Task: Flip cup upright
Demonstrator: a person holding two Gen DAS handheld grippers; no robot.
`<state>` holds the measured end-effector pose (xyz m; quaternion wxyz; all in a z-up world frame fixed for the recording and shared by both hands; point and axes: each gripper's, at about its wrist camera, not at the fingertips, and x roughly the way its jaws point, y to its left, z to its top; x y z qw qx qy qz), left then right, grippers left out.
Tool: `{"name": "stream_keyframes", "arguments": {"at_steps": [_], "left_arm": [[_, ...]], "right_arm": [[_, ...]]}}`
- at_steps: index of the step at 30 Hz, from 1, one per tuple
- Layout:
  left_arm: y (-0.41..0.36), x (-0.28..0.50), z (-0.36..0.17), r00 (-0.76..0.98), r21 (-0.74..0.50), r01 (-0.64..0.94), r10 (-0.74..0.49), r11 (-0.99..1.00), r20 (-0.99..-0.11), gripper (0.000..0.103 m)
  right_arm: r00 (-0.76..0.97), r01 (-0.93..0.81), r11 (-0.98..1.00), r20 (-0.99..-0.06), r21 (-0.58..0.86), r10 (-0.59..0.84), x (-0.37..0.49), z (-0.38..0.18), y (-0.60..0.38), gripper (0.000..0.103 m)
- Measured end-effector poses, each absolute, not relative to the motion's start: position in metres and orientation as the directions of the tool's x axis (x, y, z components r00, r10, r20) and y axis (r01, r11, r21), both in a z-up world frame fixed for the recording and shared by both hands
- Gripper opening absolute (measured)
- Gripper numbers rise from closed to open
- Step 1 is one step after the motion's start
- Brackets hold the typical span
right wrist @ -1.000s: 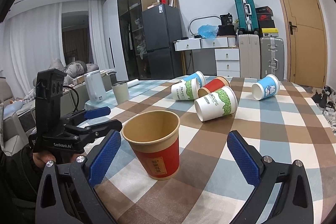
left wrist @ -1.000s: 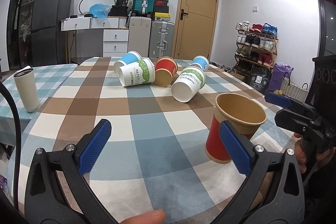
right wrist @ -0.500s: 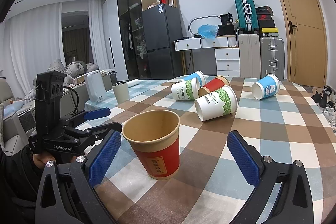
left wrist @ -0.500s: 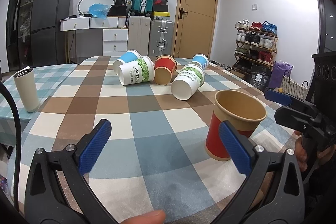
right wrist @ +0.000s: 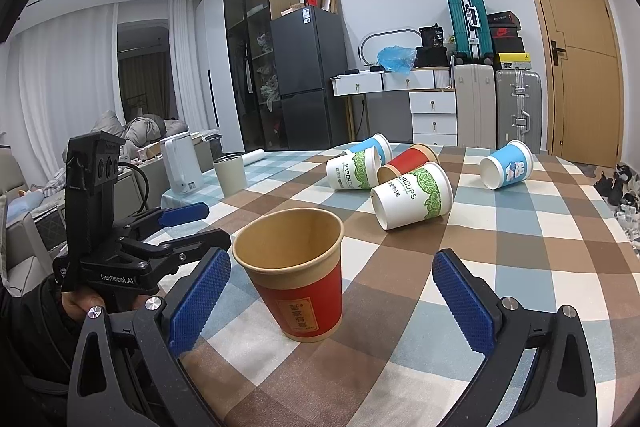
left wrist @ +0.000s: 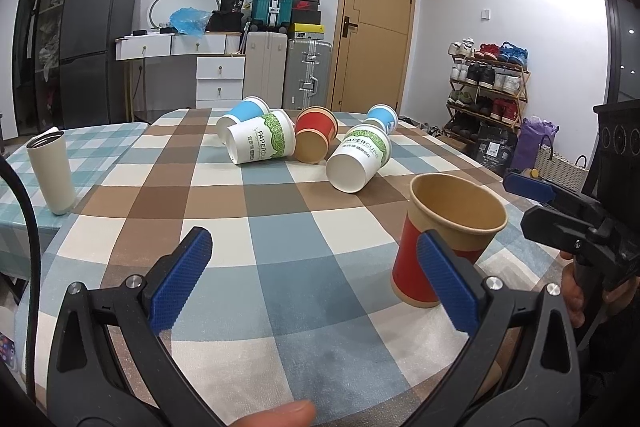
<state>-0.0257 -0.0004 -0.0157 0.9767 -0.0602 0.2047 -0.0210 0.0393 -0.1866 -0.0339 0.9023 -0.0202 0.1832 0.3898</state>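
Observation:
A red paper cup [left wrist: 448, 235] stands upright on the checkered tablecloth [left wrist: 280, 251]; it also shows in the right wrist view [right wrist: 298, 275]. My left gripper [left wrist: 316, 277] is open and empty, with the cup just beyond its right finger. My right gripper [right wrist: 332, 301] is open and empty, the cup standing between its fingers nearer the left one, untouched. Several cups lie on their sides farther back: a white-green one [left wrist: 358, 163], another white-green one [left wrist: 260, 143], a red one [left wrist: 314, 139] and two blue ones [left wrist: 382, 117] [left wrist: 242, 111].
A beige tumbler [left wrist: 52, 173] stands at the table's left edge. A white kettle [right wrist: 182, 165] sits beyond it. The right gripper shows at the right in the left wrist view [left wrist: 560, 203]. The table edge is close in front.
Both grippers have hardly moved. The left wrist view has drifted slightly, so the upright red cup sits a little lower and nearer its right finger.

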Motion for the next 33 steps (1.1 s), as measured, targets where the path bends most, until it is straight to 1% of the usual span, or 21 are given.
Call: {"name": "stream_keyframes", "arguments": {"at_steps": [33], "left_arm": [[0.0008, -0.0264, -0.0155, 0.919, -0.125, 0.018, -0.066, 0.992, -0.390, 0.102]], "right_arm": [[0.628, -0.711, 0.696, -0.353, 0.105, 0.694, 0.0399, -0.0361, -0.1872, 0.103]]}}
